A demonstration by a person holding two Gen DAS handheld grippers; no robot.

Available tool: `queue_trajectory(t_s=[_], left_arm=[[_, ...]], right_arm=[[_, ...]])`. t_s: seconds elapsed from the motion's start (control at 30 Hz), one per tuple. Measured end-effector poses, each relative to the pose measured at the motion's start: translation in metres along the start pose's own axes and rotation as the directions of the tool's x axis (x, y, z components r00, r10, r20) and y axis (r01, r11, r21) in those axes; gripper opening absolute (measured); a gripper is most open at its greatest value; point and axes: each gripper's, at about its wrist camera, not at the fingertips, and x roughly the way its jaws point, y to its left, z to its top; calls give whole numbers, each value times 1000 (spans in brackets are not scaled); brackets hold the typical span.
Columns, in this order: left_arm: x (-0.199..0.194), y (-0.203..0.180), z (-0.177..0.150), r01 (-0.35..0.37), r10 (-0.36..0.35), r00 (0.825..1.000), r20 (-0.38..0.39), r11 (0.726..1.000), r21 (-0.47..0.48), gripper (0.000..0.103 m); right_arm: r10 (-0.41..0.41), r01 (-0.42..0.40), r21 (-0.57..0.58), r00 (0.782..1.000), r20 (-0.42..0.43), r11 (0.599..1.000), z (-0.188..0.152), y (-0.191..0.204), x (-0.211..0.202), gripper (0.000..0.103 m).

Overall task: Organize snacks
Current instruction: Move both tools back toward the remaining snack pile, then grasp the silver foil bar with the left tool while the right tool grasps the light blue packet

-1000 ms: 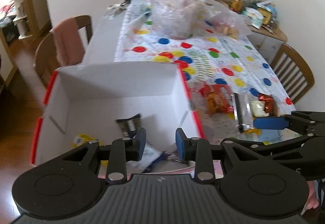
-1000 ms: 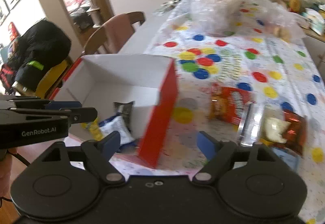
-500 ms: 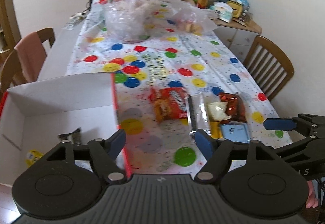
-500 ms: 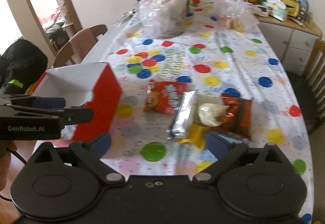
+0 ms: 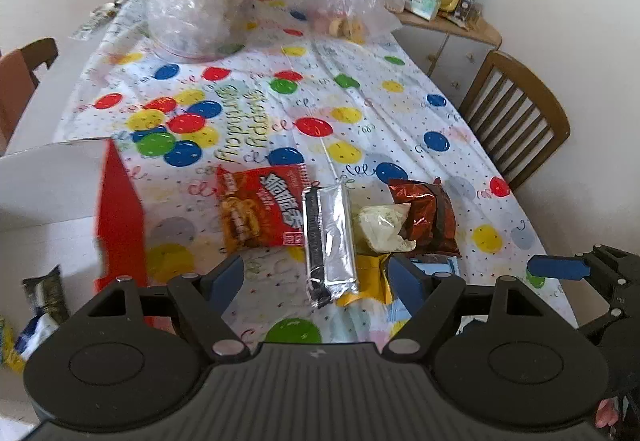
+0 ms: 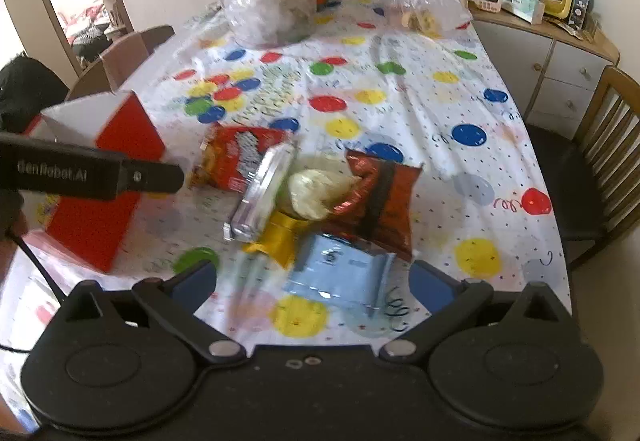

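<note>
A pile of snacks lies on the balloon-print tablecloth: a red-orange packet [image 5: 260, 211] [image 6: 236, 161], a silver bar [image 5: 329, 241] [image 6: 264, 193], a pale wrapped snack [image 5: 380, 227] [image 6: 316, 189], a dark red foil bag [image 5: 430, 215] [image 6: 380, 201], a yellow packet [image 6: 280, 237] and a light blue packet [image 6: 340, 273]. The red box with white inside [image 5: 60, 201] [image 6: 108, 177] stands at the left and holds a few snacks [image 5: 40, 305]. My left gripper [image 5: 316, 277] is open above the silver bar's near end. My right gripper [image 6: 312, 281] is open over the blue packet. Neither holds anything.
Clear plastic bags [image 5: 192, 9] [image 6: 428, 1] sit at the table's far end below a lamp. A wooden chair [image 5: 516, 121] [image 6: 600, 145] stands at the right, another chair [image 6: 132, 49] at the left. A cluttered cabinet [image 6: 540, 25] is at the back right.
Both grippers have swung right, from over the box to over the snack pile. The left gripper's fingers have opened wide. The right gripper has come closer to the blue packet.
</note>
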Motion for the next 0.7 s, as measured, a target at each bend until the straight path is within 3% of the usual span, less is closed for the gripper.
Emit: queue_trajectory(t_s=[0.33, 0.7], left_arm=[[64, -6, 19, 11, -13, 991, -134, 1000, -13, 79], [113, 8, 32, 14, -44, 972, -229, 991, -130, 79]], right_arm=[[81, -95, -264, 995, -64, 960, -2, -5, 41, 101], [83, -140, -508, 988, -133, 850, 2, 4, 78, 90]])
